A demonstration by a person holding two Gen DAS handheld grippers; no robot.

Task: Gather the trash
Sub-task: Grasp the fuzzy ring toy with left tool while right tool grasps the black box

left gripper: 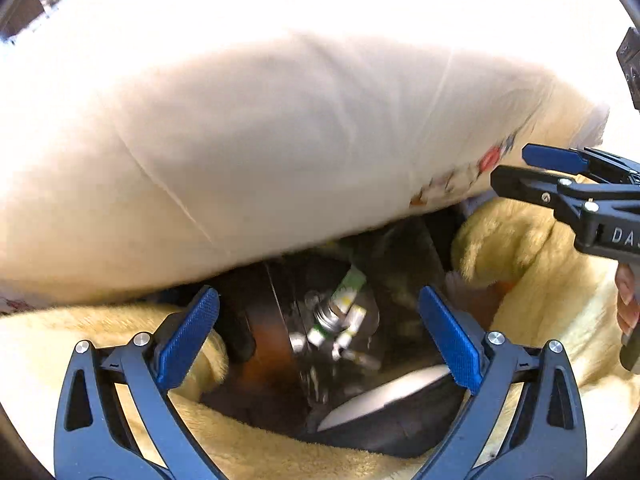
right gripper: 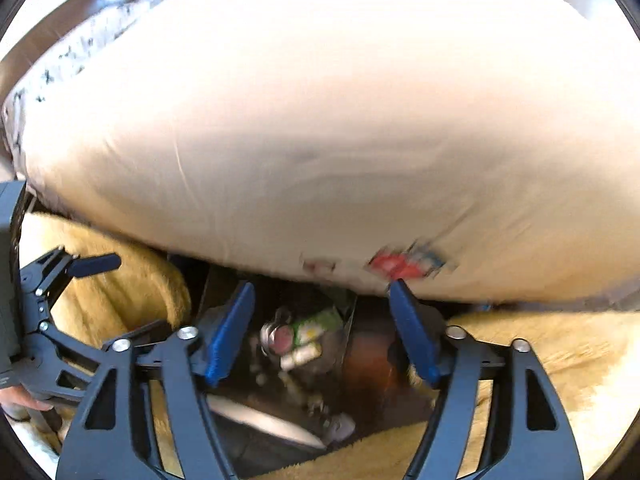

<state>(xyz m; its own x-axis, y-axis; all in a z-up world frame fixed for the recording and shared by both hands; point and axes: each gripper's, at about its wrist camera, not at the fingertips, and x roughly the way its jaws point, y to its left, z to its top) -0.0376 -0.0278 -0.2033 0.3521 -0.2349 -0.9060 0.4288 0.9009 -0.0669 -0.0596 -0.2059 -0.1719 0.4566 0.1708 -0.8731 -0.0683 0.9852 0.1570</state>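
Down in a dark gap lies a heap of trash (left gripper: 340, 316) in what looks like a clear bag: a green-and-white labelled wrapper (left gripper: 352, 284), a round metal can end and small white pieces. My left gripper (left gripper: 320, 300) hangs above the heap, open, with nothing between its blue pads. The right wrist view shows the same trash (right gripper: 300, 340) below my right gripper (right gripper: 322, 288), which is also open and empty. Each gripper appears from the side in the other's view: the right gripper (left gripper: 516, 172) at the right edge, the left gripper (right gripper: 136, 296) at the left edge.
A big cream pillow (left gripper: 280, 140) (right gripper: 320, 140) overhangs the gap from behind. A fuzzy yellow blanket (left gripper: 540, 260) (right gripper: 540, 352) rings the gap on both sides and in front. A white curved rim (left gripper: 384, 396) on a dark object lies at the gap's near side.
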